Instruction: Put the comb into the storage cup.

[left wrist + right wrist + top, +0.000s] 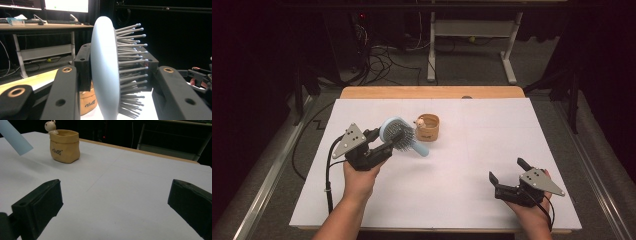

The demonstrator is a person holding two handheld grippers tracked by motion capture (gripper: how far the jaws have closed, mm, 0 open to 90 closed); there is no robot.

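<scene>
My left gripper (385, 139) is shut on the head of a light blue hairbrush (394, 131) and holds it above the left middle of the white table (472, 145). The brush handle (422, 149) slants down to the right. In the left gripper view the brush (103, 67) stands edge-on between the jaws, with its bristles (131, 62) pointing right. Just right of the brush stands a small tan pot (428, 128) with a pale figurine (418, 121) on its rim. Near the front right, my right gripper (507, 170) is open and holds nothing. In its own view, the right gripper (115, 202) faces the pot (65, 146) and the handle tip (15, 140).
A wooden strip (432, 92) edges the table's far side. Beyond it are a white desk frame (472, 30) and a tangle of cables (382, 60) on the floor. Metal rails run along both sides of the table. A desk with monitors (65, 5) stands behind.
</scene>
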